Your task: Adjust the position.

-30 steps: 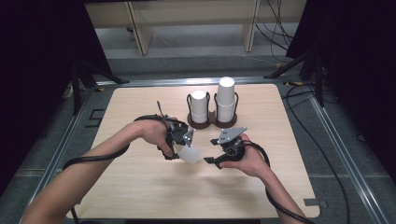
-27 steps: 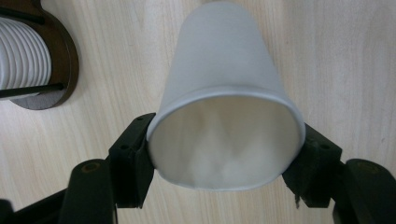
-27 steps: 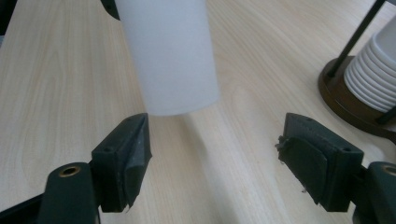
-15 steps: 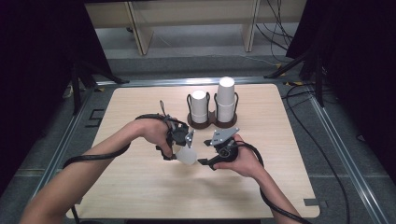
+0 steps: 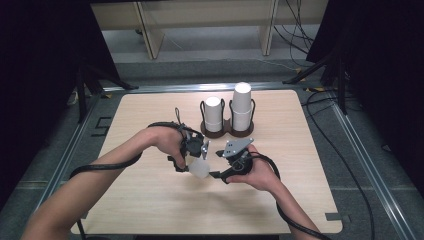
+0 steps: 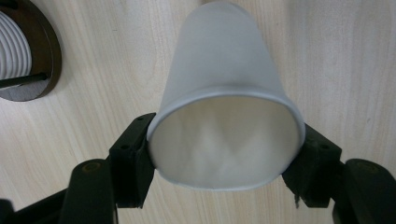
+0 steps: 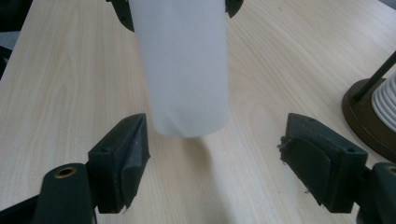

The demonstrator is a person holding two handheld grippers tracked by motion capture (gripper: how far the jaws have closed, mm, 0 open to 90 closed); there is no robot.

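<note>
Above the pale wooden table (image 5: pixel 150 200), the left gripper (image 5: pixel 196 159) clamps the frosted white plastic cup (image 5: pixel 199 168) at its rim, while the right gripper (image 5: pixel 220 162), its jaws just opening, stands wide beside the cup's base without touching.

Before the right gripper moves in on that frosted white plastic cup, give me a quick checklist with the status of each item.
1. Left gripper clamped on the frosted white plastic cup at its rim: ok.
2. Right gripper jaws have just been opening, wide enough to clear the cup's closed end: ok.
3. Right pads touching the cup: not yet.
4. Cup lined up between the right jaws: ok, slightly left of centre.
5. Dark cup holder clear of both grippers: ok.
6. Grip firmness: cannot tell.
</note>
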